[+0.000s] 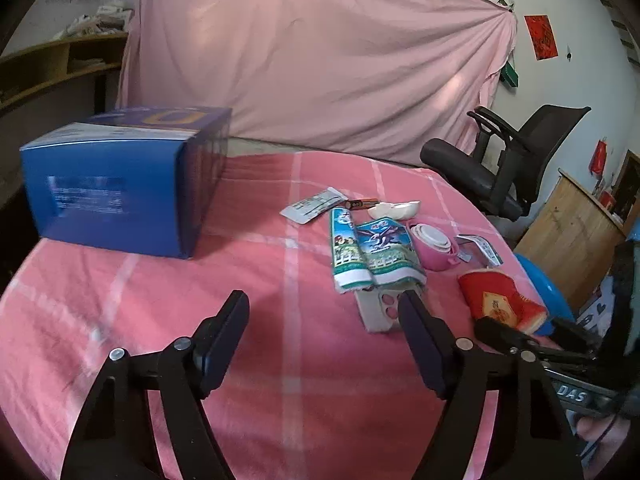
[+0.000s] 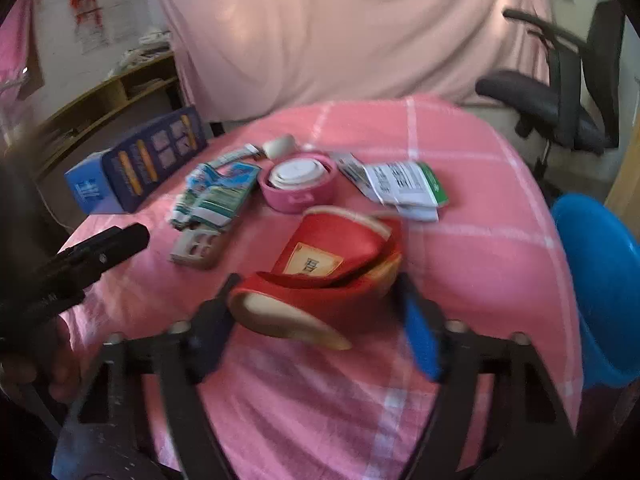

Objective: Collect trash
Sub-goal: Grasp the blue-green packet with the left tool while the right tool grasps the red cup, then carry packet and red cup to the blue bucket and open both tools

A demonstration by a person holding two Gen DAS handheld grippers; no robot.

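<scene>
A crushed red paper cup (image 2: 328,276) lies on the pink checked tablecloth (image 2: 460,248) between the fingers of my right gripper (image 2: 318,300). The jaws stand wide and its ends reach close to both pads; the view is blurred and no firm press shows. My left gripper (image 1: 322,308) is open over bare cloth, its right fingertip beside a beige plastic piece (image 1: 378,312). Beyond lie green-blue wrappers (image 1: 368,256), a pink collapsed cup (image 1: 432,246), a battery (image 1: 362,203), an eggshell (image 1: 394,209), a blister pack (image 1: 314,209) and a white packet (image 2: 400,186).
A blue carton (image 1: 120,184) stands at the table's far left. A black office chair (image 1: 516,160) and a blue basin (image 2: 600,280) are off the table's right edge. A pink sheet (image 1: 320,60) hangs behind, with wooden shelves (image 1: 52,68) at the left.
</scene>
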